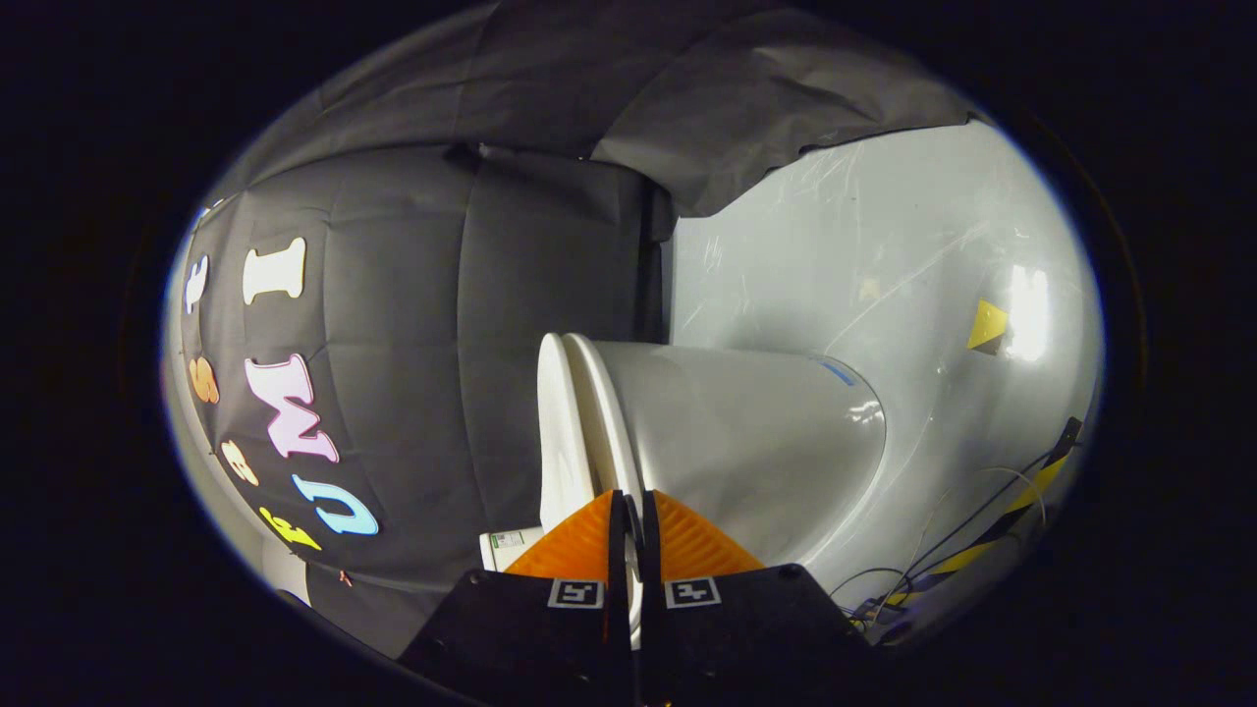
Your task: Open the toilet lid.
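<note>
The view is turned on its side. The white toilet [746, 442] lies just beyond the fingers, with its top facing the black cloth. Two thin white layers run along that top: the lid [556, 432] outermost and the seat rim [595, 393] against it. My gripper [633, 520] is at the front edge of these layers with its fingers almost together. A thin strip of white rim shows in the narrow gap between them and both fingers press on it. The lid lies flat against the seat. The fingers hide the exact spot where they grip.
Black cloth [412, 324] hangs close on the lid's side of the toilet. A glossy white surface [884, 255] spreads behind the bowl, with loose cables [943, 540], yellow-black tape [1021, 501] and a small yellow marker [987, 324]. A small white labelled item [509, 545] sits beside the fingers.
</note>
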`<state>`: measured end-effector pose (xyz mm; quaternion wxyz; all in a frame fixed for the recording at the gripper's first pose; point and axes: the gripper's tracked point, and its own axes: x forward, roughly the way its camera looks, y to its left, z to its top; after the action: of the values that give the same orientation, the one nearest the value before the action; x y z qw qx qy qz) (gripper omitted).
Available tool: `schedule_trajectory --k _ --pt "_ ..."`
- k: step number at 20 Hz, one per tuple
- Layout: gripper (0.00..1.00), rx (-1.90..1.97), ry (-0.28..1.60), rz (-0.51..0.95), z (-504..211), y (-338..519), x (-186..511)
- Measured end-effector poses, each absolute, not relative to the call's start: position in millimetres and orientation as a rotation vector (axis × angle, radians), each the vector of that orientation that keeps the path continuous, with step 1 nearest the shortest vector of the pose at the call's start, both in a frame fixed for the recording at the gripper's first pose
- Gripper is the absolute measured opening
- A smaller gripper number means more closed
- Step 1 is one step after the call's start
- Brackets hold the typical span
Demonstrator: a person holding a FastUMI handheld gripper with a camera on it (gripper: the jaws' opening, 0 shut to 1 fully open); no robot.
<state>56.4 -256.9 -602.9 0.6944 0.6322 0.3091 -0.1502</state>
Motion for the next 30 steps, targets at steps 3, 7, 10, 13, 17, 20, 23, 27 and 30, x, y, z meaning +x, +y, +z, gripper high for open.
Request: schedule_trajectory --k 3,7,10,13,17,20,23,27,30 --pt "0.08 1.44 0.689 -0.326 -600.7 -254.8 57.1" --pt "0.08 1.403 0.7 -0.321 -592.1 -250.6 59.9" --pt "0.07 1.294 0.72 -0.312 -569.9 -244.0 66.1" --pt "0.06 1.167 0.722 -0.329 -537.2 -236.8 76.2" --pt "0.06 0.985 0.709 -0.336 -487.8 -216.6 87.3" --pt "0.06 0.84 0.689 -0.317 -443.2 -189.7 99.6" --pt "0.06 0.678 0.679 -0.269 -400.0 -155.6 112.7" --pt "0.05 0.532 0.656 -0.233 -360.8 -117.9 119.0" --pt "0.06 0.447 0.639 -0.236 -341.6 -90.4 127.1"
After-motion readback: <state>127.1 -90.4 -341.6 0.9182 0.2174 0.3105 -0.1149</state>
